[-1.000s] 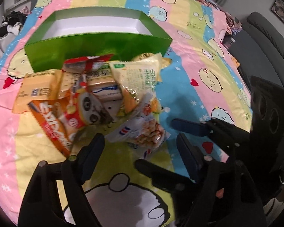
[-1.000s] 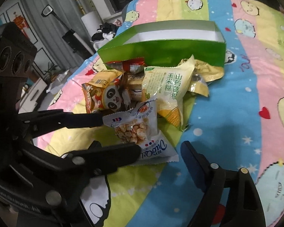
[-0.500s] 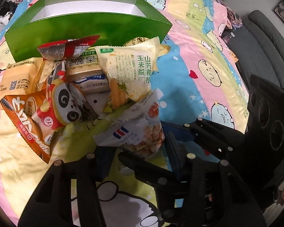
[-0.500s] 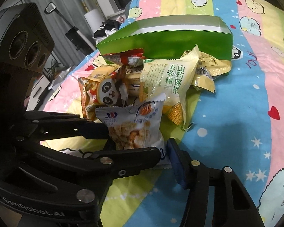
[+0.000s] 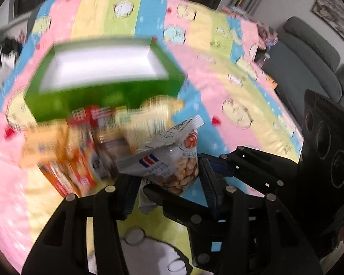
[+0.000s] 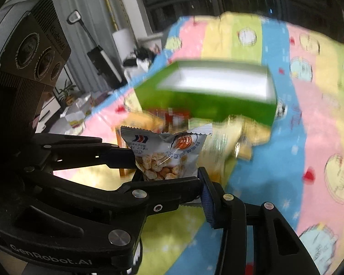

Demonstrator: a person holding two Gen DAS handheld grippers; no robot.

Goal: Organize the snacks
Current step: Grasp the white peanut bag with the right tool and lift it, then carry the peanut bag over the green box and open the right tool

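Both grippers close on one white snack bag (image 6: 169,153): the left gripper (image 5: 169,194) and the right gripper (image 6: 172,183) each clamp its lower half, fingers crossing. The bag stands upright, long axis vertical, crimped top toward the green box (image 5: 107,98); it carries a red-white-blue mark and print too small to read, and the right gripper's body reads "GenRobot.AI". It hangs above the blurred snack pile (image 5: 84,146), which touches the box's front wall, with open striped blanket (image 5: 229,87) to the right.

A pastel-striped cartoon-print blanket (image 5: 217,73) covers the surface. At far right sits a grey upholstered sofa (image 5: 309,52) beneath a framed picture (image 5: 334,6). Far left, a small potted plant (image 6: 67,91) stands near grey curtains (image 6: 84,23).
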